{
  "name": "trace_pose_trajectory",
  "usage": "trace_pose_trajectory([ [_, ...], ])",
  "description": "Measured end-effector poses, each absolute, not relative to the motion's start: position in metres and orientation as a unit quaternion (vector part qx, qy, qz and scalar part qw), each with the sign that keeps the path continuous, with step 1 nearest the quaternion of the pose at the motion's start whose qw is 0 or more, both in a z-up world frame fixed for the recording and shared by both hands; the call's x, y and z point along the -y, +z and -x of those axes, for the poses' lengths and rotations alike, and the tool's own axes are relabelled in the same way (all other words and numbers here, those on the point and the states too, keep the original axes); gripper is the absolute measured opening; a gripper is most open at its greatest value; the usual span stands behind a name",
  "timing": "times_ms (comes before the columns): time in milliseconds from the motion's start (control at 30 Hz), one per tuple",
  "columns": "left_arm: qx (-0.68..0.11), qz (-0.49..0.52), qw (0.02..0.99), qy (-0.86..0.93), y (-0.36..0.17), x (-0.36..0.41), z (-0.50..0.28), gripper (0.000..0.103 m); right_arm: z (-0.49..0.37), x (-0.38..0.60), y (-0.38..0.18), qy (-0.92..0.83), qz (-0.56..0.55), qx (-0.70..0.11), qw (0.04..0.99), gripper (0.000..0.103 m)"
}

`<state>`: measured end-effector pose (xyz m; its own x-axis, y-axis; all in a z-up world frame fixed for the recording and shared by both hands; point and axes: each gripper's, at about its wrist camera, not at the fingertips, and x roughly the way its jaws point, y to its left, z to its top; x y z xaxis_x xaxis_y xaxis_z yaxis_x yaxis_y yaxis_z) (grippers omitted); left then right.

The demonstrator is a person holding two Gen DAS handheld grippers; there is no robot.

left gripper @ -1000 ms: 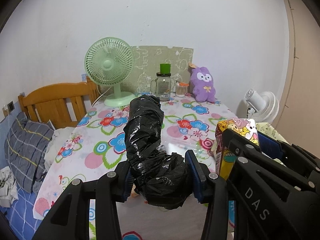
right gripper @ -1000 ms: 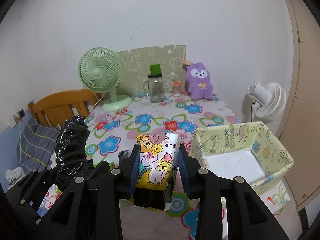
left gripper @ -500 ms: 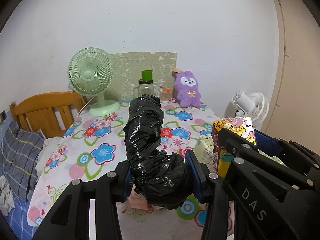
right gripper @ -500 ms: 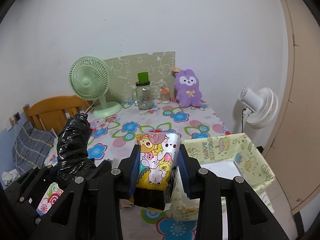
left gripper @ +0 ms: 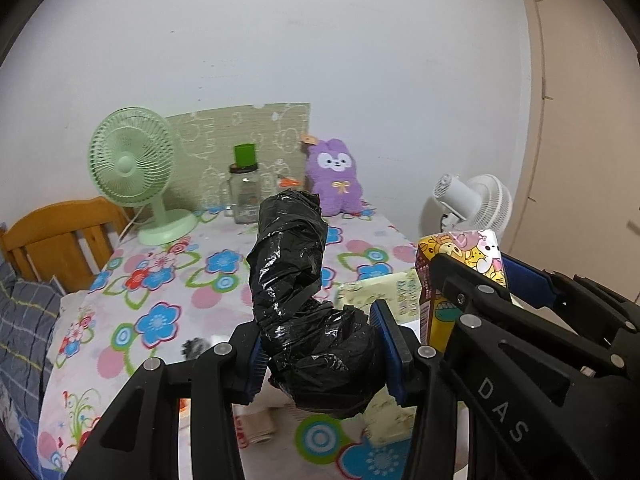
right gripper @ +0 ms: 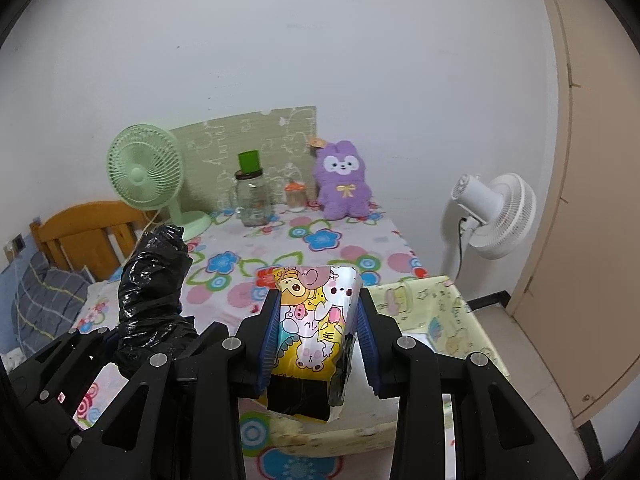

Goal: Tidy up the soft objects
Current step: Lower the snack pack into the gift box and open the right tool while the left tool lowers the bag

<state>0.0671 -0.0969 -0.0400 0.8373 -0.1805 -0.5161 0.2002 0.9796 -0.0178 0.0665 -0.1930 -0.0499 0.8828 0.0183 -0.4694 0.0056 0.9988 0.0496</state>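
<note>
— Two tongs, what's in them?
— Left tongs (left gripper: 318, 354) pinch a crumpled black plastic bag (left gripper: 296, 280); right tongs (right gripper: 318, 336) squeeze a cartoon-print packet (right gripper: 314, 328). Both are held above the floral table (right gripper: 320, 240), the packet over a pale yellow box (right gripper: 448, 316)
— Behind?
— Purple plush (right gripper: 344, 184) by the wall

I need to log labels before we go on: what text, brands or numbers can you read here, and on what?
"DAS": white letters on the right gripper arm, in the left wrist view.
Cartoon pouch: one small mark, unreadable.
Fabric bin print: too blurred to read.
Glass jar label: too small.
</note>
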Motion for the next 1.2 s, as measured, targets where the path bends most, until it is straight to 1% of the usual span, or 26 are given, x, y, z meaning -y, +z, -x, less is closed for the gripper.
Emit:
trace_pose_trajectory([
  [633,-0.283,-0.049,0.94,-0.183,-0.052,0.163,-0.096,0.049,-0.088,0.256,-0.063,-0.055,-0.045,-0.259,0.963,0.039],
  [967,-0.316,-0.069,0.923,-0.211,-0.07,0.186,-0.117,0.05,-0.104,0.279,-0.079,-0.073,-0.063,-0.28,0.955,0.039],
  [1100,-0.327,-0.076,0.916,-0.219,-0.076,0.191,-0.122,0.052,-0.114,0.284,-0.087,-0.079,-0.064,-0.29,0.952,0.039],
  [1167,-0.336,-0.079,0.912,-0.22,-0.079,0.193,-0.125,0.057,-0.117,0.285,-0.09,-0.08,-0.066,-0.295,0.95,0.039],
  [1200,-0.342,-0.078,0.91,-0.22,-0.081,0.193,-0.127,0.062,-0.119,0.286,-0.091,-0.081,-0.066,-0.298,0.949,0.039],
])
